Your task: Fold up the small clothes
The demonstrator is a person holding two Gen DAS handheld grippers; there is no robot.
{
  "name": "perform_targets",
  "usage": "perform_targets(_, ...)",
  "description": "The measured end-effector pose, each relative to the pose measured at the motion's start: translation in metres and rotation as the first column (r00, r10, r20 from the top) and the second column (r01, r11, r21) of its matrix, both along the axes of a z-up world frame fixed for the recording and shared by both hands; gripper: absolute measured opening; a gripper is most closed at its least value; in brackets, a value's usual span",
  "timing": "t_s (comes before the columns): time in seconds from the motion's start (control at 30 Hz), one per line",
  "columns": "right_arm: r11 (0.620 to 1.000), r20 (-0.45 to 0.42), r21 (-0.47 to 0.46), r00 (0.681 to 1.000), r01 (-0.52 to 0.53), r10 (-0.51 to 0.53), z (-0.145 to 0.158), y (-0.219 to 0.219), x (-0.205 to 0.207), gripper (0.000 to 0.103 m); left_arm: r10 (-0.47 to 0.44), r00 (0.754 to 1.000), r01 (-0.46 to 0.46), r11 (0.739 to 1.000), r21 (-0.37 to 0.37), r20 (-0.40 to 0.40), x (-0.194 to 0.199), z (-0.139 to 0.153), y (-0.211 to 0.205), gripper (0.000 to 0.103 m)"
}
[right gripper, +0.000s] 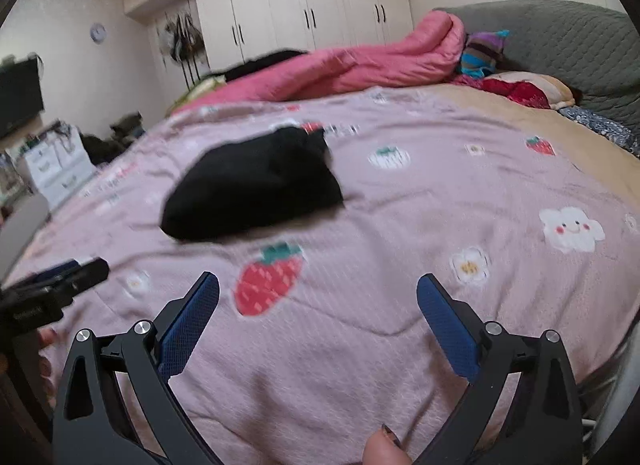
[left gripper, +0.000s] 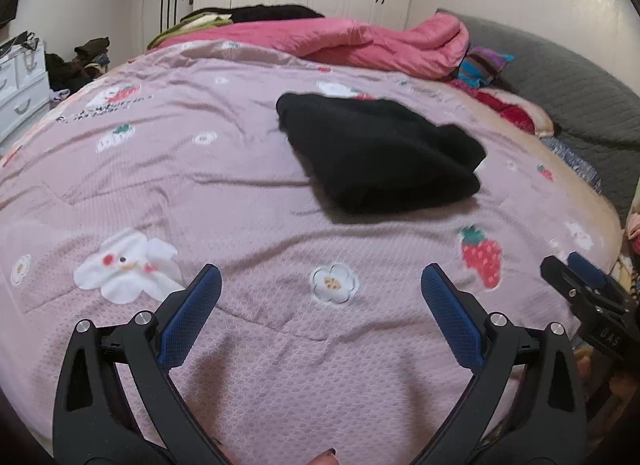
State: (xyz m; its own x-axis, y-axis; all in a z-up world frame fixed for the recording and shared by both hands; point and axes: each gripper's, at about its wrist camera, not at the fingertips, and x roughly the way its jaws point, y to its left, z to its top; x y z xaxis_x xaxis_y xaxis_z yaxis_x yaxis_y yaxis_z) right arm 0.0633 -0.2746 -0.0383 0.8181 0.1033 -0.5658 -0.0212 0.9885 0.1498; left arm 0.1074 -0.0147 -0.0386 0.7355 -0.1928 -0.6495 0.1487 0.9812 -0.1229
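Lying folded near the middle of the bed, the black garment (left gripper: 380, 157) rests on the pink strawberry-print quilt (left gripper: 240, 193), well ahead of both tools. Its folds and type are hard to make out: black on black, edges blurred. Left tool (left gripper: 321, 285) spread apart, holding nothing, above the quilt. Right tool (right gripper: 318, 293) likewise apart and empty; only its tip enters the left view at the right edge. A rumpled pink duvet (right gripper: 360, 65) hides the bed's far side.
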Motion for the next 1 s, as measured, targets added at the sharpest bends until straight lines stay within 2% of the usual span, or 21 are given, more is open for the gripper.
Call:
perform_targets(0.17,0.999,0.009,-0.048,1.000,0.000,0.000,-0.0030,0.0026,-0.0013,0.099,0.012,1.000,-0.012,1.000,0.011,-0.008,0.0023,-0.0054,0.0003,0.094)
perform_targets(0.67,0.996,-0.004,-0.079,1.000,-0.027,0.027,-0.0070,0.0093,0.0050,0.099,0.020,1.000,-0.020,0.998,0.054,0.007,0.0006,-0.0034,-0.0040,0.094)
perform_targets(1.0,0.996,0.003,-0.082,1.000,-0.019,0.020,-0.0064,0.0086,0.0040,0.099,0.019,1.000,-0.019,0.998,0.052,0.013,-0.0004,-0.0015,-0.0030,0.094)
